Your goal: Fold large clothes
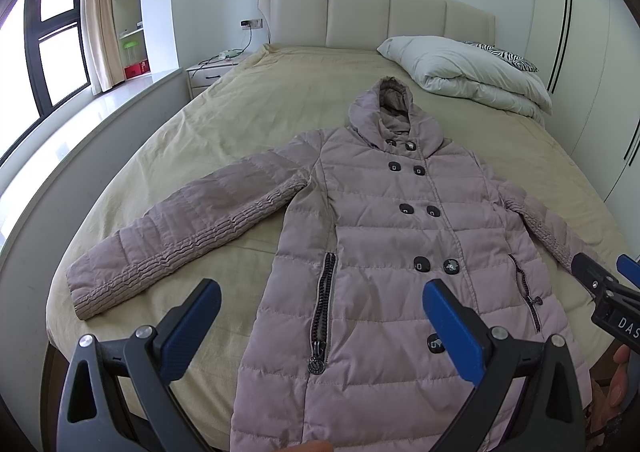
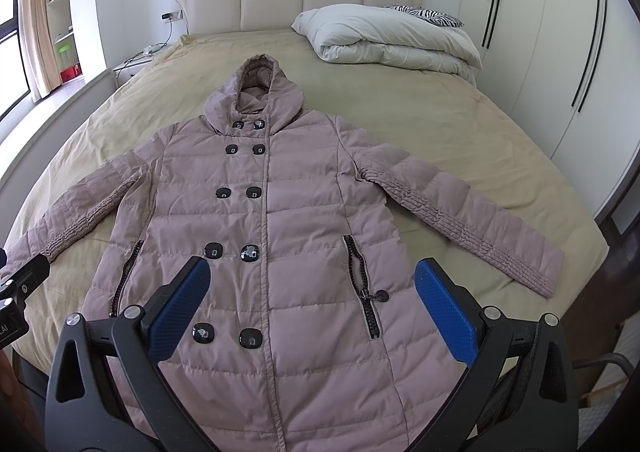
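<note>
On the bed (image 1: 168, 156), spread flat over a beige sheet, lies the coat (image 1: 372, 236) we are to fold: a mauve quilted one, front side up, hood (image 2: 256, 92) pointing toward the padded headboard (image 1: 372, 8) and hem toward us. Both sleeves are stretched outward, the left sleeve (image 1: 176, 228) angling down toward the near-left edge of the bed, the right sleeve (image 2: 464, 212) reaching toward the near-right edge. Dark buttons run in two columns down the chest, and a zipped pocket sits on each side of the front.

We hold our left tool (image 1: 320, 328) above the lower part of the coat, its blue-padded fingers (image 1: 192, 332) wide apart and gripping nothing; between them we see the left pocket zipper (image 1: 324, 312). Our right tool (image 2: 312, 312) hovers likewise over the lower front, its fingers (image 2: 444, 312) spread and empty, with the bottom pairs of buttons showing between them. Whether either tool touches the fabric we cannot tell. In the left wrist view the right tool appears at the right edge, near the right sleeve.

At the head of the bed, on the right, rests a folded white duvet (image 2: 392, 36) with a zebra-striped pillow (image 2: 424, 16) behind it. White wardrobe doors (image 2: 560, 52) line the right wall, and a nightstand (image 1: 208, 72) stands left of the bed, near the window (image 1: 52, 44).
</note>
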`<control>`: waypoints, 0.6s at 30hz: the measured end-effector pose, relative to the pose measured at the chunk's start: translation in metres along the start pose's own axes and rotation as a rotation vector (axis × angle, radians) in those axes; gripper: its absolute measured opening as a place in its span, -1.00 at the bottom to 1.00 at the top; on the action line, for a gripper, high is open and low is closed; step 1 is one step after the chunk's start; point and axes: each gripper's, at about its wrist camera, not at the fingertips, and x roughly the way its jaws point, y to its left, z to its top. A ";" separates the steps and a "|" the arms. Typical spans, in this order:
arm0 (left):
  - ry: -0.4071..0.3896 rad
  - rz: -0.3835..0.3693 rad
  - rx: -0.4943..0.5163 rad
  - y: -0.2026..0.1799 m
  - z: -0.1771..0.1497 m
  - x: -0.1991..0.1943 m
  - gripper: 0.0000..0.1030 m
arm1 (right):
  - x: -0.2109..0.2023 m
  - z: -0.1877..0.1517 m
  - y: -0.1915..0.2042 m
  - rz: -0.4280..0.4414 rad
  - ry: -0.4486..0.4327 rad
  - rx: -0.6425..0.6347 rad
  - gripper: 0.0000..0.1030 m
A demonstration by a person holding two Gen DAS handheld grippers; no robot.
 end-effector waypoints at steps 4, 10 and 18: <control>-0.002 0.005 0.002 0.003 -0.010 0.008 1.00 | 0.014 -0.018 0.008 0.002 0.004 0.011 1.00; 0.003 -0.038 0.006 -0.008 -0.007 0.017 1.00 | 0.023 -0.020 -0.039 0.080 -0.008 0.150 1.00; 0.026 -0.233 -0.063 -0.017 0.002 0.044 1.00 | 0.099 -0.076 -0.257 0.155 -0.077 0.874 1.00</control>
